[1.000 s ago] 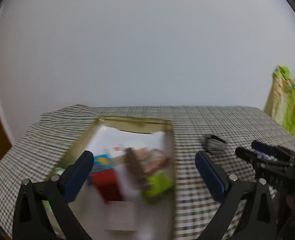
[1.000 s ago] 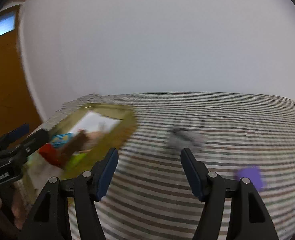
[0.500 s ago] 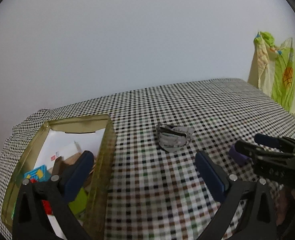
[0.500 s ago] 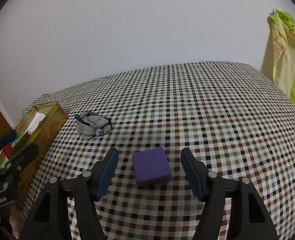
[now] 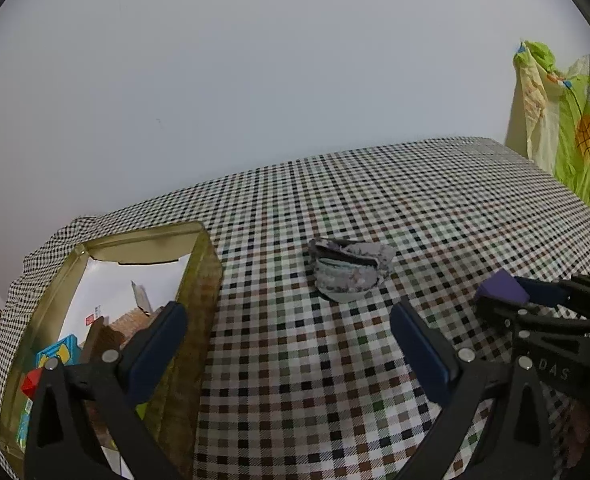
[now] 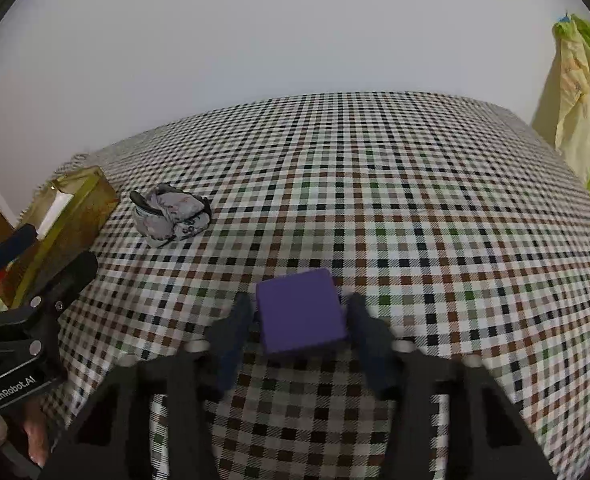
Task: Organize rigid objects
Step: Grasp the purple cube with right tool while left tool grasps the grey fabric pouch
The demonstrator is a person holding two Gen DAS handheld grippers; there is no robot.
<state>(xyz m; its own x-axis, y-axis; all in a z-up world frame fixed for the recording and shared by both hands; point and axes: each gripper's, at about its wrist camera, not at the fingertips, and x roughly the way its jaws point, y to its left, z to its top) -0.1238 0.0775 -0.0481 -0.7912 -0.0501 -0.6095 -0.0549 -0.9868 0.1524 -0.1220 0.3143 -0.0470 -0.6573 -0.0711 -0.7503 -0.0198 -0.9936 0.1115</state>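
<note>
A purple block (image 6: 299, 312) lies flat on the checkered tablecloth (image 6: 415, 200). My right gripper (image 6: 299, 318) straddles it, one finger on each side; its jaws are closing and the pads stand very close to the block's sides. In the left wrist view the same block (image 5: 499, 290) shows at the tips of the right gripper (image 5: 509, 300). My left gripper (image 5: 287, 316) hangs open over the cloth with nothing between its fingers, its left finger above the wall of a gold tin (image 5: 205, 264). The tin holds several coloured items.
A crumpled grey patterned pouch (image 5: 347, 276) lies on the cloth between the tin and the block, also seen as a pouch (image 6: 171, 216) in the right wrist view. A yellow-green fabric (image 5: 567, 128) hangs past the table's right edge. A pale wall stands behind.
Both views swung right, away from the tin. The right gripper came down over the purple block and its jaws narrowed around it. The left gripper shifted from above the tin to its right wall.
</note>
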